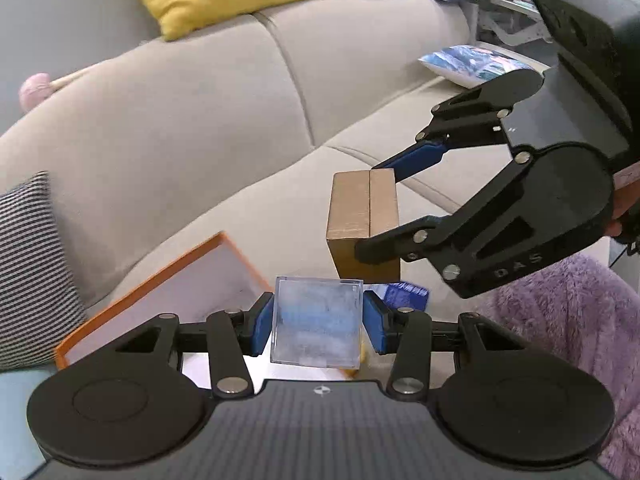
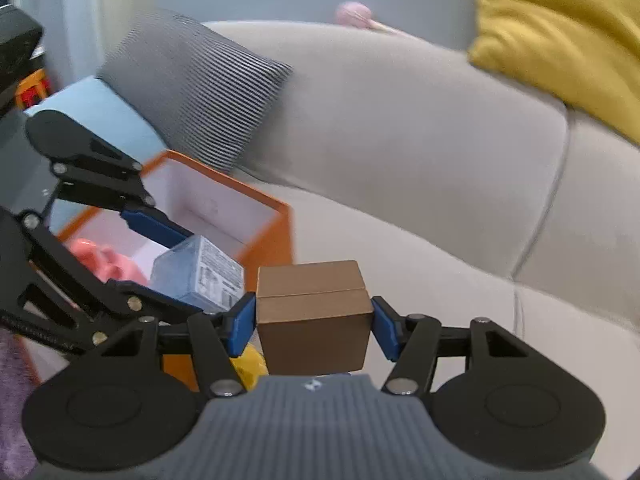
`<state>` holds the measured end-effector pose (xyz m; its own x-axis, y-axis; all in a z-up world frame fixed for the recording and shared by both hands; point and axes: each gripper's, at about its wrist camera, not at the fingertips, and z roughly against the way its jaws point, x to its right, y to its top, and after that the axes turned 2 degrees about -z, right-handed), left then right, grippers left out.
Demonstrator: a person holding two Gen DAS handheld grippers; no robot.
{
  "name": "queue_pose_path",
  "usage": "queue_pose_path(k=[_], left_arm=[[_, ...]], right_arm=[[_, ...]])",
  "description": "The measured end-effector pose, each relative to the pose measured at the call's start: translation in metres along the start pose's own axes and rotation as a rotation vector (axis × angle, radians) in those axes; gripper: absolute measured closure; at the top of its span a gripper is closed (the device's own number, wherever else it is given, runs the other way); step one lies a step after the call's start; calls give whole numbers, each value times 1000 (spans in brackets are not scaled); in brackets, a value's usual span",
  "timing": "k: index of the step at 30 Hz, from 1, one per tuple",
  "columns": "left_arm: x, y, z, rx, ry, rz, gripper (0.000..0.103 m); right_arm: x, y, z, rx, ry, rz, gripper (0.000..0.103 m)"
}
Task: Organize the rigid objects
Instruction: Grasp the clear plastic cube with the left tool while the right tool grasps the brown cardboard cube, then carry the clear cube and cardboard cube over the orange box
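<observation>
Cardboard-brown box [image 2: 314,312] is pinched in the right claw [image 2: 314,322], blue pads pressed on its two side faces, seam line running across between the fingers. It is carried in the air above the grey sofa seat [image 2: 440,288], not resting on it.

Left claw [image 1: 318,322] pinches a clear plastic cube [image 1: 317,322] the same way, pads flat on opposite faces.

Orange storage box [image 2: 276,232], white inside, sits on the sofa to the left of the right claw. From the right wrist view, the clear cube hangs over its open top; the brown box is just outside its near right corner. Something pink [image 2: 106,262] already lies inside.

Key relation: left claw is nearer the opening, practically above it. Right claw must travel leftward past the orange wall to get over it, and the left claw occupies that path.

Judgement: cube likely goes in first; collision risk if both lower together.
</observation>
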<state>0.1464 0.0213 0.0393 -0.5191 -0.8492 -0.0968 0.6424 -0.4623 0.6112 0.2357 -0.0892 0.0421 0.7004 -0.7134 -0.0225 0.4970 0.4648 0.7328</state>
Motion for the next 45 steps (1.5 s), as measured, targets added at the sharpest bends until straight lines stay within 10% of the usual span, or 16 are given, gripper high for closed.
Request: queue_pose_path(k=[20,34,45], left_arm=[[-96,-45,-2,-179,173,49,50],[-152,-47,-25,-206,51,106,50],[-116,-48,-57,-388,29,-285,50]], right_arm=[[-107,57,-51,-42,167,208,41],[-112,64,-129,-207,113,58,41],[-104,56,-156,-304,115,-119,41]])
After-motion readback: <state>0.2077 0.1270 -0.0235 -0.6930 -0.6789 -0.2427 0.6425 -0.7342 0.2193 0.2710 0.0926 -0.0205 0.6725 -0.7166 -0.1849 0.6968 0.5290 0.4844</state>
